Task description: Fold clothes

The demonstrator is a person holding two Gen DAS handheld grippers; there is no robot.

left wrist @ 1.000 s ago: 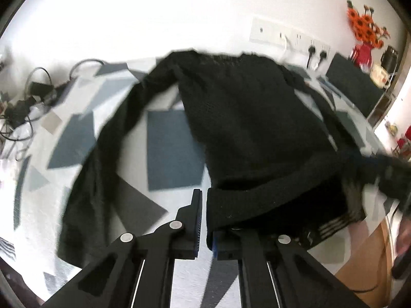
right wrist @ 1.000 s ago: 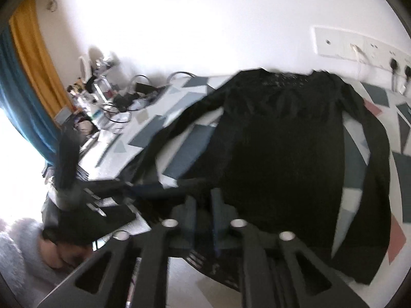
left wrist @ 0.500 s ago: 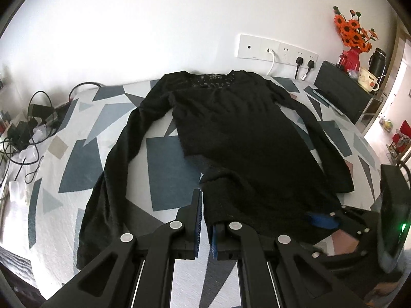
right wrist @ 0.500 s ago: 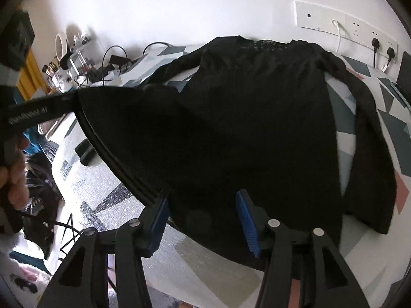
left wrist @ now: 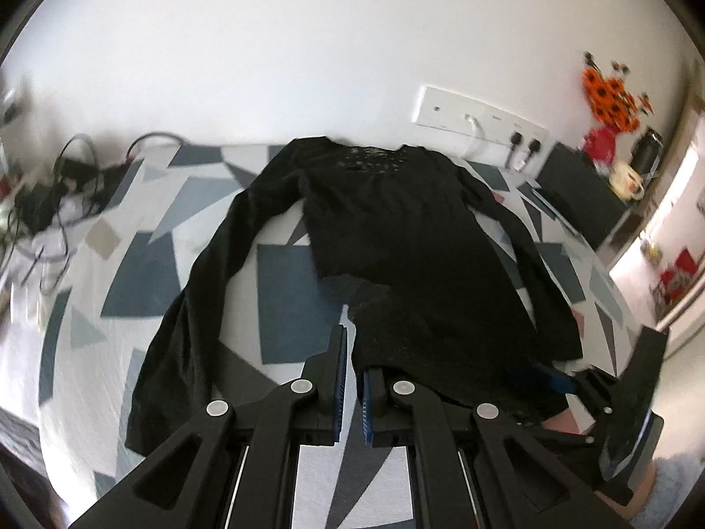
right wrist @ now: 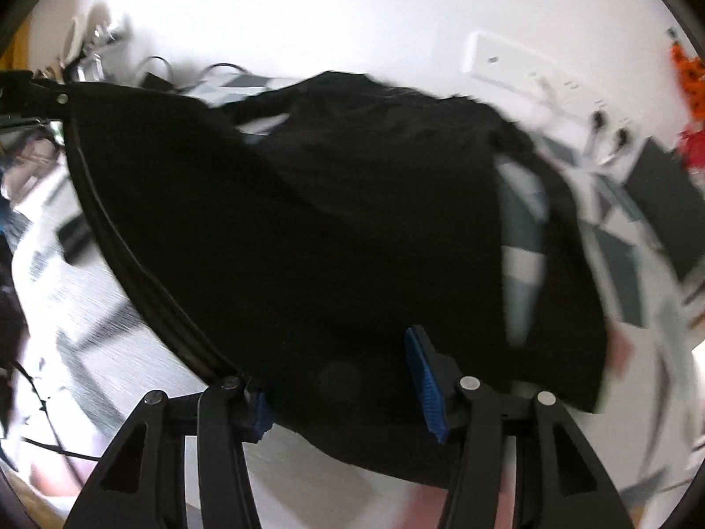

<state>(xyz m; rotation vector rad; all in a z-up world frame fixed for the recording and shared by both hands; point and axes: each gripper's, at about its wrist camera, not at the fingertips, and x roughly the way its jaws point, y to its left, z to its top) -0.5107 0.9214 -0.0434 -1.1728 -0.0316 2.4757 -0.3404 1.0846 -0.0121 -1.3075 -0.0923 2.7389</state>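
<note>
A black top (left wrist: 410, 238) lies spread on the patterned tabletop (left wrist: 282, 308), neckline toward the far edge by the wall, sleeves out to both sides. The left tongs (left wrist: 351, 344) pinch its near hem. The right tongs (right wrist: 348, 379) stand spread over the hem, pads clear of it.

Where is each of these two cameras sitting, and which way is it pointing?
Left wrist view: rides the left gripper, looking forward and down over its nearly shut fingers at the black top on the patterned cloth; the right gripper shows lower right.
Right wrist view: rides the right gripper, aimed likewise, jaws apart over the top's hem.
Both share the top, the cloth and the wall sockets.
</note>
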